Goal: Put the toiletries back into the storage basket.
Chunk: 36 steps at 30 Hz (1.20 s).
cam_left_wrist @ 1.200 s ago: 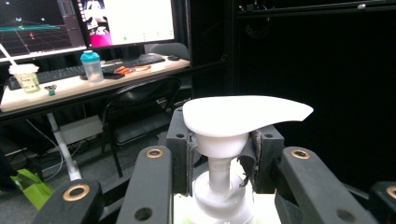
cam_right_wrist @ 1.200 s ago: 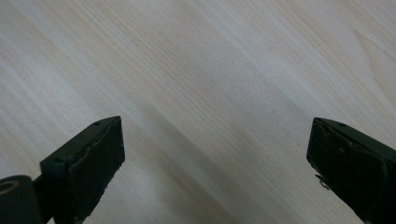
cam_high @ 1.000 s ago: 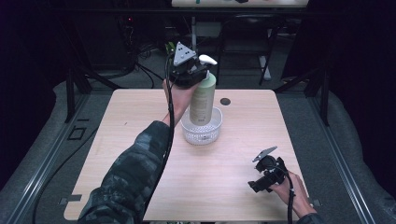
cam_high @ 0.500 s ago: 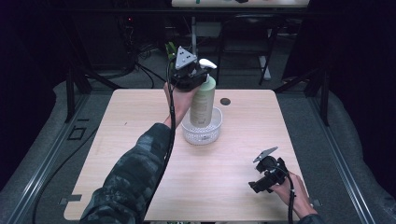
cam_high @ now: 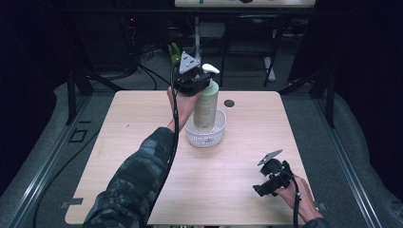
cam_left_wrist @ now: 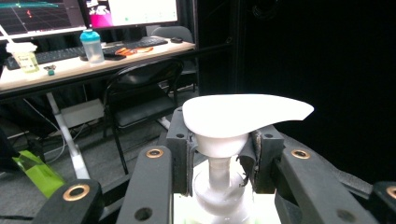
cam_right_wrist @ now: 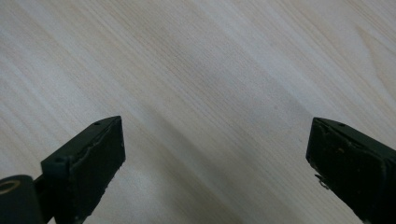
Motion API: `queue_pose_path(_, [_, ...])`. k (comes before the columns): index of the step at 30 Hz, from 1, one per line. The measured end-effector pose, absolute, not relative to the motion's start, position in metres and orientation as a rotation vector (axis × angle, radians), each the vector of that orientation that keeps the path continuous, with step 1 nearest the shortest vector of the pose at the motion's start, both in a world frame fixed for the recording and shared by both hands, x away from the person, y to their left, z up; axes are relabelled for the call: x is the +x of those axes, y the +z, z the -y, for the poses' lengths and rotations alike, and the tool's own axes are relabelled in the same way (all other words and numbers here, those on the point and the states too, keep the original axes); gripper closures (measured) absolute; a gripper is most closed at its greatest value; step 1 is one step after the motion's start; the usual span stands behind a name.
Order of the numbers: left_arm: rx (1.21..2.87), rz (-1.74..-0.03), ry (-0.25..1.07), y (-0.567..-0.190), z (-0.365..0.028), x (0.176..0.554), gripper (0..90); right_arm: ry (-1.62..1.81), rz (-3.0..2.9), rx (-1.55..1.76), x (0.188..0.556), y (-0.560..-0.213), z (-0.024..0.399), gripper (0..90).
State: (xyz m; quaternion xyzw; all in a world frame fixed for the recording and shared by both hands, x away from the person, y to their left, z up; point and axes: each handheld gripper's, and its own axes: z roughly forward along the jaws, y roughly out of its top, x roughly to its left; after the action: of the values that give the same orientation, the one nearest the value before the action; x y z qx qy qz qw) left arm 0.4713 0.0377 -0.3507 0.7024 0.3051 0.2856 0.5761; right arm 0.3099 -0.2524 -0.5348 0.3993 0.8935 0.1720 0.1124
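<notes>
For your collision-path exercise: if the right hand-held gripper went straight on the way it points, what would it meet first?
Probably the pale wooden tabletop: the right hand-held gripper, jaws open, faces bare wood, though depth is unclear.

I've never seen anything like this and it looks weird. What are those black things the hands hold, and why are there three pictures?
A person holds a grabbing tool in each hand. One picture looks down from above; the other two come from small cameras riding on each tool. The left tool is shut on the neck of a pump bottle, under its white pump head. The bottle's bottom sits in a clear bowl on the wooden table. The right tool is open, holding nothing, just above the table.
</notes>
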Motion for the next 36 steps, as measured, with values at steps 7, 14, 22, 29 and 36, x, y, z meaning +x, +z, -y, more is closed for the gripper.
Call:
queue_pose_path(7, [1.656, -0.717, 0.663, -0.361, -0.038, 0.472, 66.9, 0.504, -2.622, 1.168, 0.310, -0.534, 0.252, 4.1])
queue_pose_path(14, [1.667, -0.724, 0.662, -0.367, -0.039, 0.474, 66.9, 0.502, -2.621, 1.167, 0.310, -0.534, 0.252, 4.1])
queue_pose_path(22, [1.682, -0.730, 0.650, -0.376, -0.038, 0.476, 66.9, 0.499, -2.623, 1.156, 0.309, -0.534, 0.252, 4.1])
queue_pose_path(29, [1.695, -0.743, 0.632, -0.384, -0.038, 0.478, 66.9, 0.510, -2.626, 1.170, 0.309, -0.534, 0.252, 4.0])
queue_pose_path(36, [1.705, -0.745, 0.623, -0.389, -0.037, 0.478, 66.8, 0.501, -2.627, 1.161, 0.310, -0.534, 0.252, 4.0])
